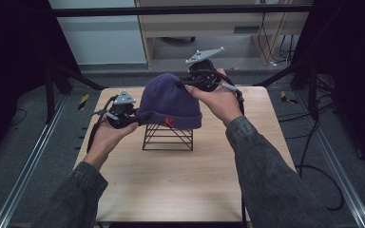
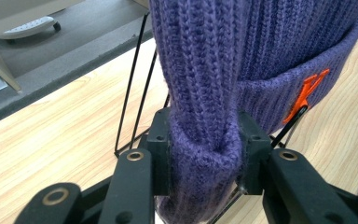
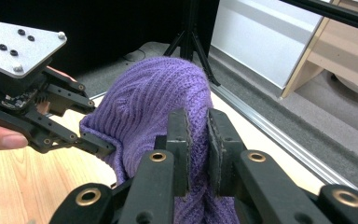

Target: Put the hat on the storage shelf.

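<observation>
A purple knit beanie (image 1: 170, 100) with an orange logo (image 1: 169, 122) sits draped over a black wire stand (image 1: 168, 137) in the middle of the wooden table. My left gripper (image 1: 140, 115) is shut on a bunched fold of the cuff at the beanie's left side. In the left gripper view the gripper (image 2: 204, 135) squeezes that fold, with the beanie (image 2: 270, 42) and the stand (image 2: 131, 93) behind it. My right gripper (image 1: 183, 81) pinches the crown from the far right. In the right gripper view it (image 3: 198, 135) is shut on a thin fold of beanie (image 3: 149, 93); the left gripper (image 3: 98, 145) grips the far side.
The light wooden table (image 1: 180, 190) has bare surface in front of the stand and on both sides. Black frame posts and tripod legs (image 1: 59, 76) stand off the table's far corners. Cables (image 1: 313, 166) lie on the grey floor at the right, and a cabinet (image 1: 209, 28) stands behind.
</observation>
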`<state>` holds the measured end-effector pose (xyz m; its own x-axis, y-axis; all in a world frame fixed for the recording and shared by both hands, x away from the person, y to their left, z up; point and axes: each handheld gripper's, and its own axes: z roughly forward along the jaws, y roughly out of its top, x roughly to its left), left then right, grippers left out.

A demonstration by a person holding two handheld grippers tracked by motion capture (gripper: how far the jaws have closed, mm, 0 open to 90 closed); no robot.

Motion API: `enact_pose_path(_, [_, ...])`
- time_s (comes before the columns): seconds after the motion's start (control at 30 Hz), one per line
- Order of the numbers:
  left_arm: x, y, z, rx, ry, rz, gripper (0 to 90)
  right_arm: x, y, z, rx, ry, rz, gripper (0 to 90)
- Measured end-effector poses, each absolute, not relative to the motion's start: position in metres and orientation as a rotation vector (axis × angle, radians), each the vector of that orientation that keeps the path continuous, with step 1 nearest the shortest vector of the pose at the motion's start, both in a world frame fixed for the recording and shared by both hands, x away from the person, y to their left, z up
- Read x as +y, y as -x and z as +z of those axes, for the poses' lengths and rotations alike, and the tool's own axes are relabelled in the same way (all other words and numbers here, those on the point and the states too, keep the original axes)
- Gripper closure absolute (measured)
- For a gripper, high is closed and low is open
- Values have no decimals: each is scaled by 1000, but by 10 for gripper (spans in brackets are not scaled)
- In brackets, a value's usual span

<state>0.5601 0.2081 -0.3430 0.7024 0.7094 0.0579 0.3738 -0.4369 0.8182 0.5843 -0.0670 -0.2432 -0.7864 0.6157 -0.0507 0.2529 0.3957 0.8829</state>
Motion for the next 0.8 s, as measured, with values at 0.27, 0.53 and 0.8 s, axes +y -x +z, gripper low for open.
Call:
enact_pose_path(0.27, [209,-560,-357,837,-2073,496,634,-68,-584,-255,2311,-770,1363,805])
enact_pose_path(0.53, [211,-560,-367,849,-2070,476,646,-68,-585,-270,2327,-789,1341,805])
enact_pose_path(0.8, [212,-559,-380,862,-2080,457,649,-65,-584,-279,2349,-793,1340,805])
